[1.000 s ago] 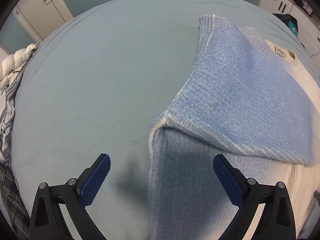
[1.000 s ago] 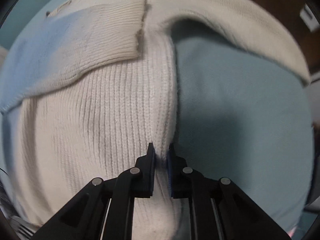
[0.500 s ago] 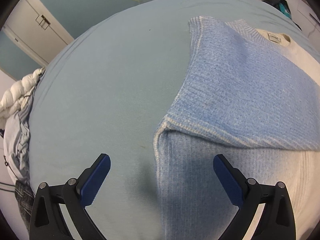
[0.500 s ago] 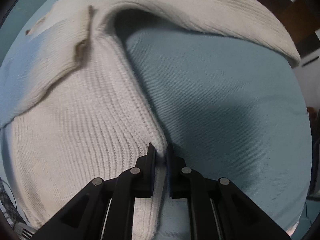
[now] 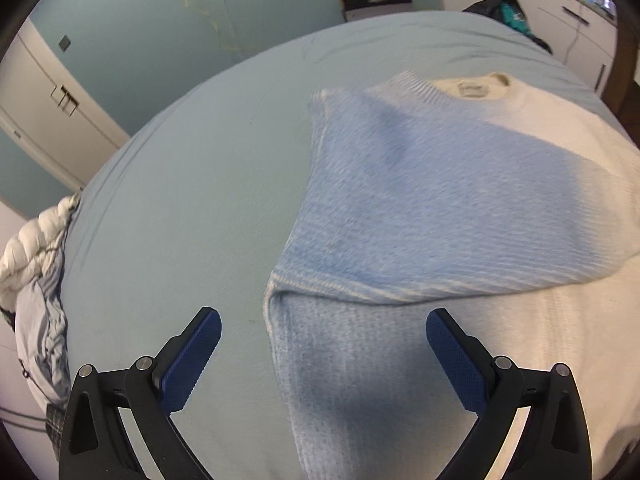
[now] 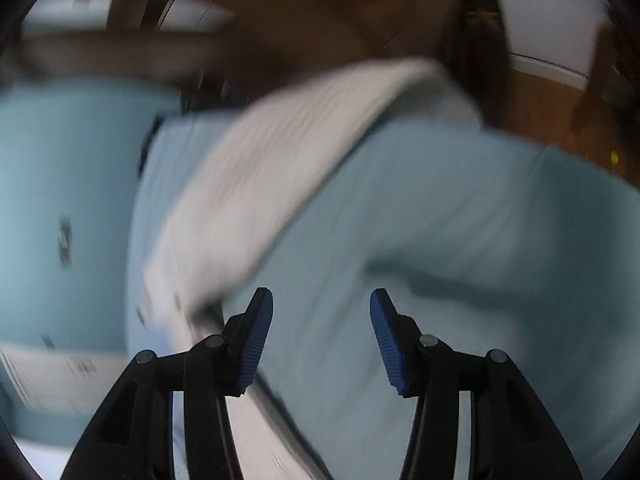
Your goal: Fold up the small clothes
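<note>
A knitted sweater [image 5: 420,200], blue on its left side and cream on its right, lies on the light blue bed sheet [image 5: 192,200]. Its blue sleeve is folded across the body. My left gripper [image 5: 320,356] is open and empty, hovering over the sweater's left side edge. In the blurred right wrist view my right gripper [image 6: 322,340] is open and empty above the sheet [image 6: 460,220]. A cream sleeve [image 6: 272,168] stretches away up and to the left of it, just left of the left fingertip [image 6: 258,320].
A white duvet [image 5: 36,240] is bunched at the bed's left edge. White cupboards [image 5: 52,100] stand at the left and dark bags [image 5: 508,8] with drawers at the back right. Wooden floor [image 6: 552,96] shows beyond the bed's edge in the right wrist view.
My right gripper has opened and let go of the cream sweater edge, and has swung fast to the right. My left gripper has lifted and pulled back, staying open.
</note>
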{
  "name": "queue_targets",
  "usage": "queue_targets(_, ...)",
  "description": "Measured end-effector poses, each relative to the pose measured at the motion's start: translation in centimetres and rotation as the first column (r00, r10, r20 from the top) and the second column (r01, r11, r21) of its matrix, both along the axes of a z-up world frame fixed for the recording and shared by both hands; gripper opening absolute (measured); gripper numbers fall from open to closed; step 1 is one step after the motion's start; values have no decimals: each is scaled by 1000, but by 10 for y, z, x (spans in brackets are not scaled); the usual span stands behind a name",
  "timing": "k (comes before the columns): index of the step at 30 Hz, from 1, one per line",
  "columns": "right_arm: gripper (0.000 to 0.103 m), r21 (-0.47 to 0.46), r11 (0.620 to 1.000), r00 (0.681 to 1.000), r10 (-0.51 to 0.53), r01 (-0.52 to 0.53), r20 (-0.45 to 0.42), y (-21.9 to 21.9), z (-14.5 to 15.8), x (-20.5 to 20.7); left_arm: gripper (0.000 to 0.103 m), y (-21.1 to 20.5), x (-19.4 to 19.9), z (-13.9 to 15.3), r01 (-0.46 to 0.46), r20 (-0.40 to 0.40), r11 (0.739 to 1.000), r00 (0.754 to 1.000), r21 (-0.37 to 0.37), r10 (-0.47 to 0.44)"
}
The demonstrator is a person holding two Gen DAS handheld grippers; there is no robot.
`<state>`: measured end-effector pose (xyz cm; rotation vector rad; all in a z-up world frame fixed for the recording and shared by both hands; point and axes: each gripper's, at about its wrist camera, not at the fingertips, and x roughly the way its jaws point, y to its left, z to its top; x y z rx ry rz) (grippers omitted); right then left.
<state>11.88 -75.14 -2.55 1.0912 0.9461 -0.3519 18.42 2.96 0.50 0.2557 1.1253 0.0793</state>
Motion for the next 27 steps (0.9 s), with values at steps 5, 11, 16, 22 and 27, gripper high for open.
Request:
queue_targets(5,46,4,989,988,-146,146,48,-52,-19,16,103,6,-6,19,15,44,1000,999,7,-16)
queue_targets(11,31,-75,953,956,-291,294,43,-71,-40,43,103,4,-15,23,53,31,999,998,10,-53)
queue_targets(16,26,-66,956,958,-285,287,38,-79,-58,75,103,-4,-8,17,63,23,997,998,33,-64)
queue_targets(22,7,-224,954,980,-194,201,51,-63,-24,83,103,-2,-5,21,54,41,998,998,11,-55)
queue_targets(27,6,-315,936,972,-89,156,218,-26,39,73,103,3,-10,27,46,55,999,997,-9,-46)
